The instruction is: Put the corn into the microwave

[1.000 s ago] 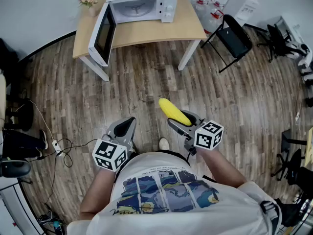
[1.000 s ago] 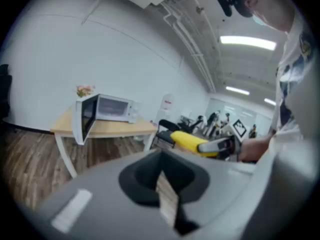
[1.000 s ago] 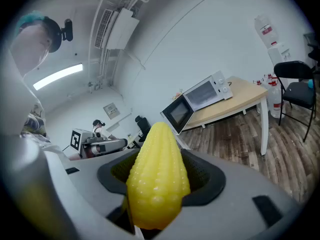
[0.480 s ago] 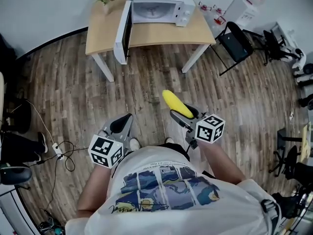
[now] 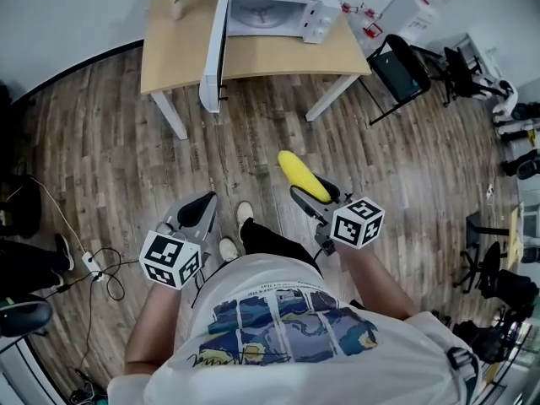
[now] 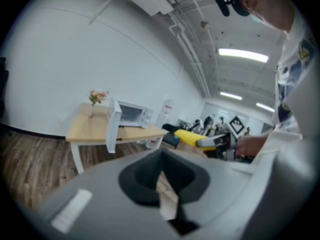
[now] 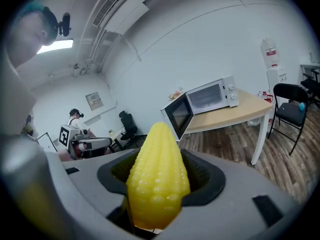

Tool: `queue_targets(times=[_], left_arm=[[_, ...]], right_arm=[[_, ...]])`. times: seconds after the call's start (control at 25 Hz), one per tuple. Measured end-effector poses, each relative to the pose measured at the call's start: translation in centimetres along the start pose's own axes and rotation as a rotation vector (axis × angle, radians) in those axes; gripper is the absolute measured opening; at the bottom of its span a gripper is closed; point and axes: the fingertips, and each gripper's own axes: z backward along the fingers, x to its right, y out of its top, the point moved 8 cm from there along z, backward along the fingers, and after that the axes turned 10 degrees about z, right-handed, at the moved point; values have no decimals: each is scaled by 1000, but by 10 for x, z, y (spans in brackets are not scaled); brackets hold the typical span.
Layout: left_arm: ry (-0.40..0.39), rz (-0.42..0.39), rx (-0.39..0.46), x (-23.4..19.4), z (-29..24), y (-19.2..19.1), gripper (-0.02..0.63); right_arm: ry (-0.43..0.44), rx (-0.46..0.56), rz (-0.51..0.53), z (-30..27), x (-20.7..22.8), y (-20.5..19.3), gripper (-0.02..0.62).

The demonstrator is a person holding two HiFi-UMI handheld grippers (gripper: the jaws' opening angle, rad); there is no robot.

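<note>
Right gripper (image 5: 310,199) clamps the corn (image 5: 302,176), cob jutting ahead of its jaws; left gripper (image 5: 196,213) closed, empty; microwave (image 5: 274,8) door open ahead.

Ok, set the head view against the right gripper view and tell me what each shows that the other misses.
Head view only: the person's shoes and a power strip on the floor. Right gripper view only: a ceiling light and a second person in the back. Both: the corn held in the right gripper, the microwave with its door open, the table and a black chair.
</note>
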Motion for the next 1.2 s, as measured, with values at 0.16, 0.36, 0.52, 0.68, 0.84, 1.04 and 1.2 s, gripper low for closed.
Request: queue_targets(times=[0.16, 0.36, 0.52, 0.68, 0.84, 1.04, 1.2], left_arm=[[3, -1, -1, -12, -25, 21, 9], [22, -27, 5, -30, -50, 60, 8], [50, -36, 40, -47, -65, 87, 8], [59, -26, 62, -70, -76, 105, 8], [44, -34, 54, -101, -75, 121, 9], [-20, -38, 26, -149, -82, 144, 8], [-101, -86, 0, -177, -82, 173, 8]], right_arm=[[9, -12, 23, -24, 25, 17, 253], [28, -1, 59, -65, 63, 52, 253], [44, 5, 98, -91, 85, 73, 253], [35, 2, 121, -122, 102, 91, 253], [6, 4, 117, -153, 110, 107, 253], [-88, 22, 83, -194, 122, 132, 253], [-189, 28, 67, -222, 133, 149, 253]])
